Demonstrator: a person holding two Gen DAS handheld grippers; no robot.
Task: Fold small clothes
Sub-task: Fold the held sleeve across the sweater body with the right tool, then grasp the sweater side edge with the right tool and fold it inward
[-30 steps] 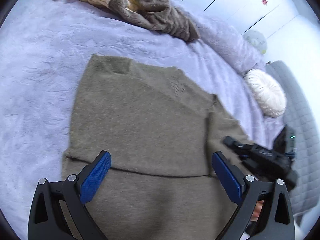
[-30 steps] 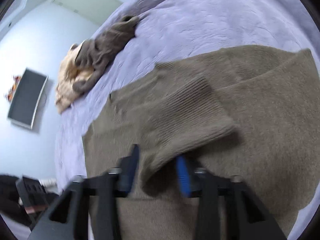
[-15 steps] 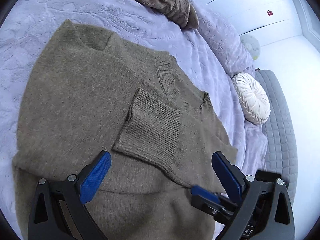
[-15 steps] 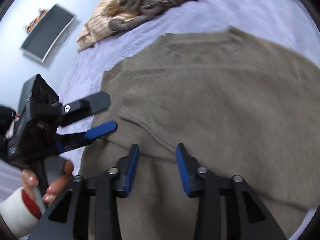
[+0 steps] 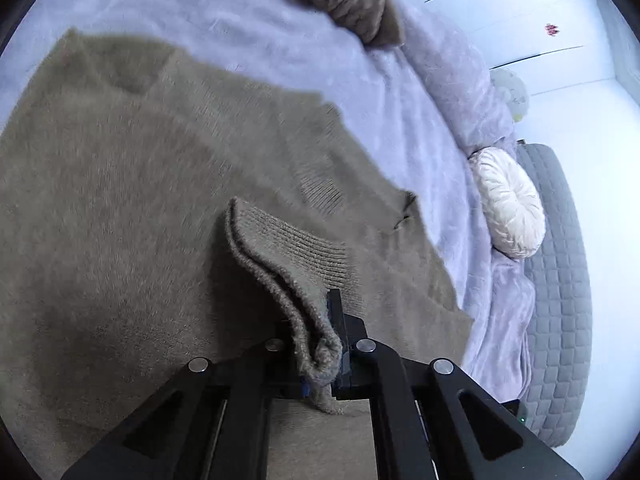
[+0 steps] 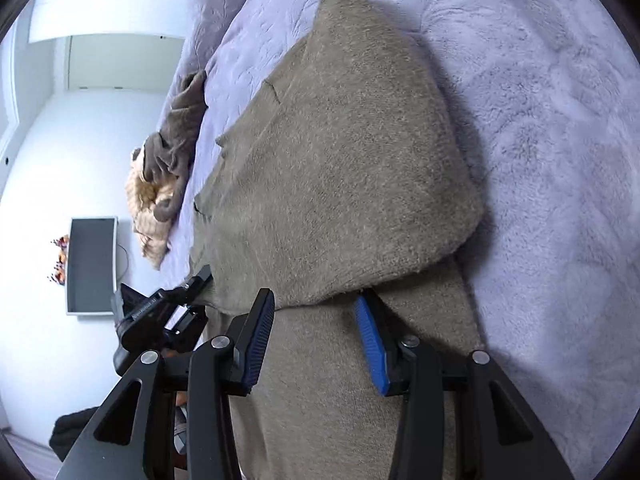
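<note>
My left gripper [image 5: 320, 344] is clamped tight on the ribbed cuff [image 5: 296, 256] of the olive-brown knitted sweater [image 5: 120, 220]; the cuff's edge bunches up between the two black fingers and a little tuft of knit hangs out below them. From that camera the sleeve end rises from the sweater's body toward the gripper, while the rest of the garment lies spread flat over the lilac bedspread [image 5: 320, 60]. The picture is slightly smeared, so I cannot make out fine knit detail away from the cuff.

My right gripper [image 6: 316, 336] stands partly apart, its blue pads [image 6: 370, 340] clear on both sides, with nothing pinched between them; it hangs just above the sweater [image 6: 340, 160], near the edge of a folded-over flap whose rim runs across just ahead of the fingertips. Whether the pads touch the fabric below I cannot tell. In this view the left gripper [image 6: 196, 280] shows at the left margin of the sweater, beside the bed's edge.

Further up the bed lies a heap of other clothes: a grey-brown garment [image 6: 176, 136] draped over a cream striped one [image 6: 148, 208], well apart from the sweater. A round white cushion [image 5: 508, 204] rests against the grey quilted headboard [image 5: 560, 280]. On the white wall hangs a dark screen [image 6: 90, 264].
</note>
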